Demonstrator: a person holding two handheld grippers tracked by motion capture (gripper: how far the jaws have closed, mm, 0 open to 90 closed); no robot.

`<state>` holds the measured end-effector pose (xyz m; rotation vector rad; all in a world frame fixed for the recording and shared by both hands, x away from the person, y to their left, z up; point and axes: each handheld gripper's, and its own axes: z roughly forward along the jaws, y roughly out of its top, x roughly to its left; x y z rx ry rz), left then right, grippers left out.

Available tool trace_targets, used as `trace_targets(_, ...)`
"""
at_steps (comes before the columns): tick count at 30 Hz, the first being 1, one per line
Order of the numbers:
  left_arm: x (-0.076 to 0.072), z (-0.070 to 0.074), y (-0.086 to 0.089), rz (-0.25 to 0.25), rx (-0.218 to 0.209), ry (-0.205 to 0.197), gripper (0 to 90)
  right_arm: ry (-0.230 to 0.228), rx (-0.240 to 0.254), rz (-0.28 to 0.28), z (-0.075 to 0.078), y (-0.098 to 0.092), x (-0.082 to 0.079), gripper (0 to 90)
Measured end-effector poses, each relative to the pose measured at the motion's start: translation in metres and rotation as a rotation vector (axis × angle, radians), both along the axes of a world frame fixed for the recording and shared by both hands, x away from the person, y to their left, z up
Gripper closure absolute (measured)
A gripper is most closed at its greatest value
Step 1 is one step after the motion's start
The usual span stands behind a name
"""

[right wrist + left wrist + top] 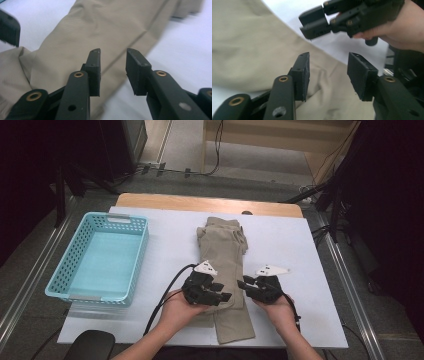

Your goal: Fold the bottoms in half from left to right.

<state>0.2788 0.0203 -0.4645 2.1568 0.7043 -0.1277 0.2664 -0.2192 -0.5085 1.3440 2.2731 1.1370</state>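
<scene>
Folded khaki trousers [223,265] are lying lengthwise down the centre of the high view, on the white table [290,245]; waist end toward the top of the frame, leg end at lower centre between your hands.

You're holding the left gripper [226,297] at lower centre, over the left edge of the trouser leg; its jaws are standing apart with nothing between the pads. In the left gripper view [328,75] the khaki cloth [249,50] is sitting beneath and behind the jaws, filling the left half; pads aren't pressing on it. The other gripper [308,25] is showing at upper centre there, in your hand [402,35].

You're holding the right gripper [241,284] just right of the left one, at the right edge of the leg; jaws also parted, empty. In the right gripper view [113,72] the trousers [105,27] are running from lower left to upper right, with white table [182,50] at right; the gap between the pads is over the cloth's edge, not clamping it.

Both grippers are near each other, tips facing inward across the leg.

A teal perforated basket [100,255] is sitting at the left of the high view, well apart from the trousers.
</scene>
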Motion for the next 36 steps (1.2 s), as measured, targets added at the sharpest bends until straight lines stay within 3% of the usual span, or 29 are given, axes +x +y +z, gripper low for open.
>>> trace_targets(3,0.007,-0.001,0.007,0.026,-0.009,-0.020,48.5,0.016,-0.008,0.013,-0.010,0.016,0.006,62.7)
trace_targets(6,0.015,-0.002,0.012,0.046,-0.018,-0.015,45.7,0.033,-0.029,0.023,-0.017,0.021,0.009,63.2)
trace_targets(7,0.019,-0.001,0.016,0.059,-0.025,-0.021,45.5,0.000,-0.052,0.020,-0.018,0.022,0.007,74.2)
trace_targets(8,0.019,-0.001,0.016,0.059,-0.025,-0.021,45.5,0.000,-0.052,0.020,-0.018,0.022,0.007,74.2)
trace_targets(9,0.023,0.000,0.020,0.065,-0.032,-0.024,45.4,0.021,-0.058,0.022,-0.017,0.021,0.008,83.1)
trace_targets(11,0.025,0.000,0.021,0.076,-0.038,-0.024,45.4,0.044,-0.053,0.018,-0.014,0.019,0.009,86.5)
trace_targets(14,0.032,0.001,0.029,0.101,-0.049,-0.024,43.6,0.046,-0.045,0.020,-0.009,0.014,0.010,86.8)
trace_targets(25,0.049,-0.007,0.037,0.192,-0.023,-0.065,32.6,0.049,-0.027,-0.018,0.005,-0.014,0.012,87.1)
trace_targets(29,0.055,-0.014,0.034,0.197,-0.003,-0.059,31.6,0.057,-0.057,-0.031,0.004,-0.022,0.013,87.0)
trace_targets(31,0.057,-0.019,0.032,0.197,0.012,-0.044,31.5,0.060,-0.045,-0.042,0.004,-0.025,0.013,86.7)
trace_targets(36,0.058,-0.023,0.028,0.195,0.036,-0.051,31.5,0.042,-0.041,-0.033,0.005,-0.026,0.010,82.7)
